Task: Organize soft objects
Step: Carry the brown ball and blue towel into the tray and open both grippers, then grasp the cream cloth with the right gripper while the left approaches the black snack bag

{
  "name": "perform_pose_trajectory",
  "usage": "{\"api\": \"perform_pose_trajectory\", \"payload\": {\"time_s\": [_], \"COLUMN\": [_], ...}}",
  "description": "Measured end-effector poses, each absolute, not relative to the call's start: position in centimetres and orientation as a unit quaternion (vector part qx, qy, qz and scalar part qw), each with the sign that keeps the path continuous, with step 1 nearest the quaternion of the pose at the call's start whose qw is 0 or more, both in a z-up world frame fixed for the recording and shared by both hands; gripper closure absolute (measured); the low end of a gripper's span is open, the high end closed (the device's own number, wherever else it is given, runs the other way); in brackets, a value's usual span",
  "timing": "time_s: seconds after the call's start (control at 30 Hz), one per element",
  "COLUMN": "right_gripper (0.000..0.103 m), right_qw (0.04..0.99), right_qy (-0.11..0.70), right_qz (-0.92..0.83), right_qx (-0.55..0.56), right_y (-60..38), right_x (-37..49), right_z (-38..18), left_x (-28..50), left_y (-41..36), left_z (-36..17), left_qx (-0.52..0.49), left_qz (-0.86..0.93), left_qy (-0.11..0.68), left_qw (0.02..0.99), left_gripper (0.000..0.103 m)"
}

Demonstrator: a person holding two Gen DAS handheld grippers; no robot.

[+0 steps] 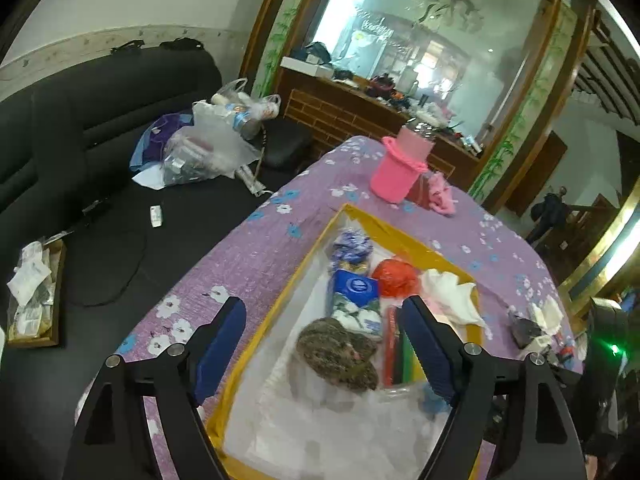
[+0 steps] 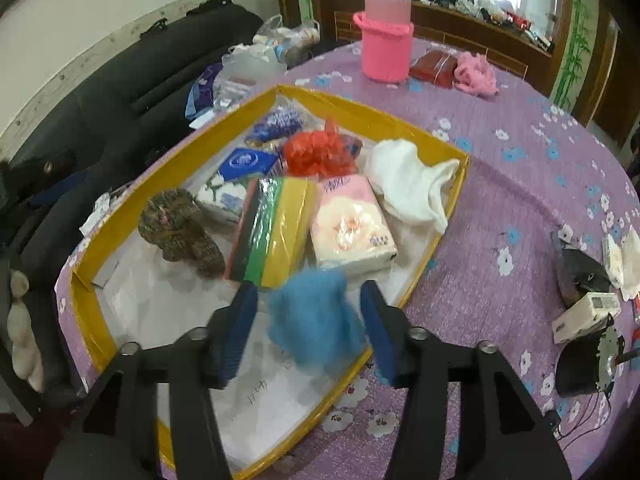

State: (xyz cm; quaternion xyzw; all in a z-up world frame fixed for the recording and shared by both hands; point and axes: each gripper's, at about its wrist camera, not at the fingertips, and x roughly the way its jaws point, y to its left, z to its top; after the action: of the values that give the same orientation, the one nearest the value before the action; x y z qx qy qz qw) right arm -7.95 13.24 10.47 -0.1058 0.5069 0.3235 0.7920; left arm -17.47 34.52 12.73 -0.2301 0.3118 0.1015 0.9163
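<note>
A yellow-rimmed box point(image 2: 360, 109) lined with white paper sits on the purple flowered tablecloth point(image 2: 520, 184). In it lie a brown fuzzy piece point(image 2: 180, 232), a sponge pack point(image 2: 276, 228), a pink tissue pack point(image 2: 352, 228), a white cloth point(image 2: 412, 184), a red mesh ball point(image 2: 320, 152) and a blue tissue pack point(image 2: 248, 164). My right gripper point(image 2: 310, 285) hangs over the box's near end. A blurred blue fluffy tuft point(image 2: 316, 320) is between its spread fingers, with a gap at the left pad. My left gripper point(image 1: 324, 299) is open and empty above the brown fuzzy piece point(image 1: 340, 352) in the box point(image 1: 400, 236).
A pink sleeved cup point(image 2: 386, 40), a red packet point(image 2: 434, 66) and a pink fluffy tuft point(image 2: 476, 72) stand at the table's far side. Black gadgets point(image 2: 580, 276) and a white box point(image 2: 584, 316) crowd the right edge. A black sofa point(image 1: 100, 120) with plastic bags point(image 1: 208, 140) lies to the left.
</note>
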Motion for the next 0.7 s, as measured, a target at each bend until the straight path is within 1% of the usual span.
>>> {"api": "perform_pose_trajectory", "payload": {"time_s": [0.03, 0.17, 0.3, 0.53, 0.7], "right_gripper": [0.045, 0.045, 0.045, 0.045, 0.045], "right_qw": [0.794, 0.804, 0.817, 0.845, 0.867], "right_qy": [0.505, 0.498, 0.487, 0.468, 0.46], "right_qz": [0.323, 0.315, 0.306, 0.257, 0.184], "right_qx": [-0.102, -0.078, -0.042, 0.016, 0.05], "right_y": [13.2, 12.0, 9.1, -0.1, -8.2], "right_x": [-7.9, -7.7, -7.6, -7.0, -5.3], "right_z": [10.7, 11.6, 13.0, 14.9, 15.4], "left_x": [-17.8, -19.3, -20.1, -20.9, -20.3], "left_y": [34.2, 33.3, 31.7, 27.7, 24.1], "left_z": [12.8, 13.1, 14.1, 15.4, 15.7], "left_qx": [-0.231, -0.234, -0.229, -0.208, -0.183], "left_qz": [0.095, 0.08, 0.06, 0.018, -0.012], "left_qy": [0.309, 0.304, 0.296, 0.298, 0.309], "left_qw": [0.918, 0.92, 0.925, 0.932, 0.933], "left_gripper": [0.022, 0.022, 0.022, 0.021, 0.021]}}
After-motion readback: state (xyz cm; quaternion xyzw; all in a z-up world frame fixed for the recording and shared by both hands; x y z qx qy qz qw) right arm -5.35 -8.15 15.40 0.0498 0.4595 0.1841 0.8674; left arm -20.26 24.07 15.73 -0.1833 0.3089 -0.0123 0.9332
